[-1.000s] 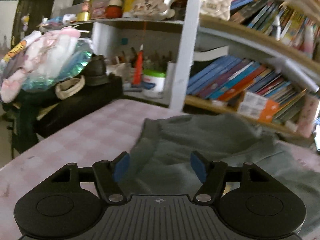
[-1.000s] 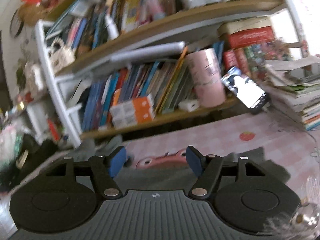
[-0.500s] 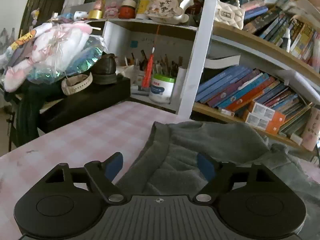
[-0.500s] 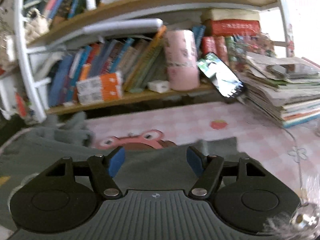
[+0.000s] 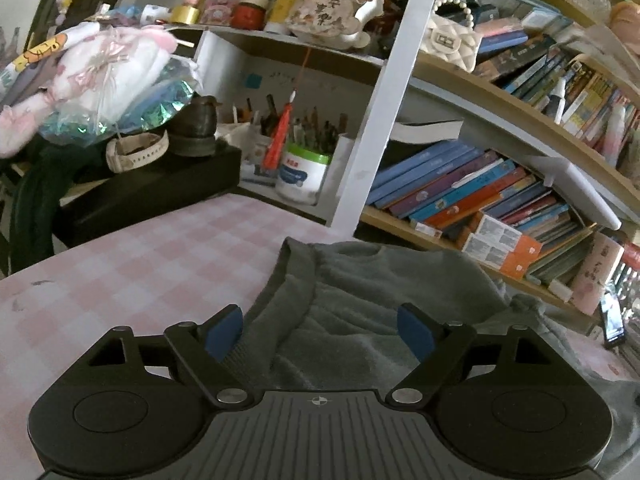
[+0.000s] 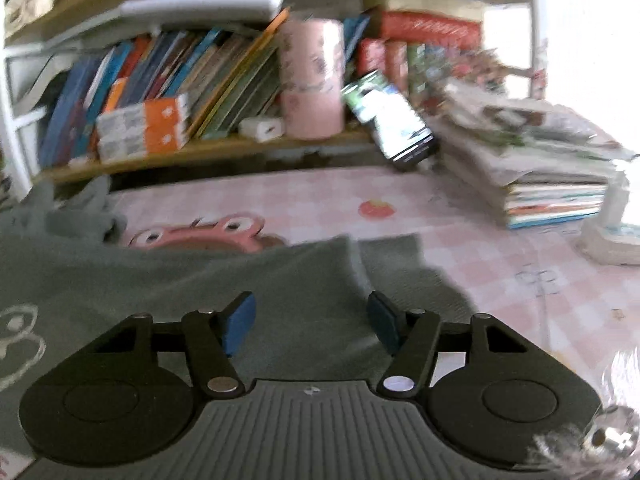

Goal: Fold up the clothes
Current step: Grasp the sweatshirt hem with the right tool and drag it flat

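Note:
A grey-green sweatshirt [image 5: 372,292] lies rumpled on the pink checked tablecloth [image 5: 132,272]. Its ribbed edge runs toward my left gripper [image 5: 320,334], which is open and empty just above the cloth. In the right wrist view the same garment [image 6: 200,280] spreads flat, with a white outline print at its left edge. My right gripper [image 6: 310,322] is open and empty, low over the garment's right part near its far corner.
A bookshelf [image 5: 480,200] full of books stands along the table's far side. A black box [image 5: 152,188] with a watch and a plush toy sits at left. A phone [image 6: 390,124], a pink cylinder [image 6: 312,80] and a stack of books [image 6: 532,168] stand at right.
Both grippers have swung: the left view tilted up and pulled back over the sweatshirt's ribbed edge; the right view panned right toward the garment's right corner. Both stayed open.

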`<state>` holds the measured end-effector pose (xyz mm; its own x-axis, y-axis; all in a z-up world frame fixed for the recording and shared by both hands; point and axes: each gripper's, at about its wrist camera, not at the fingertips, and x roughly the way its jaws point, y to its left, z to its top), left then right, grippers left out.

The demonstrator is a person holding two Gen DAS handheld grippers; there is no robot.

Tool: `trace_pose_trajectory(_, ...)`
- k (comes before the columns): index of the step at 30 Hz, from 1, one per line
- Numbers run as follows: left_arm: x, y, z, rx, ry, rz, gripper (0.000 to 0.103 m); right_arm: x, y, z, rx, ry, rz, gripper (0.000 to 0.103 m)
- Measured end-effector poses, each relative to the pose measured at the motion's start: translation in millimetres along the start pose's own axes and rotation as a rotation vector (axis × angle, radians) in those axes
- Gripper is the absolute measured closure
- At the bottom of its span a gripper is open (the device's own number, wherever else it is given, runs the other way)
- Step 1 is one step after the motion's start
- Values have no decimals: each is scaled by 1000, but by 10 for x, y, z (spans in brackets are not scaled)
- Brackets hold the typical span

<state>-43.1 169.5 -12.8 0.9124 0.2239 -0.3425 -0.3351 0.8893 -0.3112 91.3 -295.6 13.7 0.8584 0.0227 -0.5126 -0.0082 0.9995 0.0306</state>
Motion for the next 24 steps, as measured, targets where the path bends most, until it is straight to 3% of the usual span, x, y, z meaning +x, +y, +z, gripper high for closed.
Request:
trace_pose_trajectory(2,-12,8,0,-6,-2,-3,16,-36,-32,34,-5,1,-22,38)
trace_pose_trajectory(10,-34,50,8,-29,-7,-15,16,107,-188,9,57,154,-15,38)
trace_pose_trajectory(12,-34,63,10,-37,-7,-18,16,101,-138,-16,21,169,-21,49)
trace_pose_trajectory(14,-40,77,10,-47,-8,-23,16,12,-39,-52,-64,176,10,85)
trace_pose_trajectory(19,-73,143,17,-87,-23,-23,16,-454,83,-155,-265,179,35,89)
trace_pose_trajectory(22,-69,160,16,-101,-19,-28,16,-794,-83,-211,-264,179,16,89)
trace_pose_trajectory(24,-54,137,13,-85,-9,-25,16,-883,-193,-310,-261,233,-2,87)
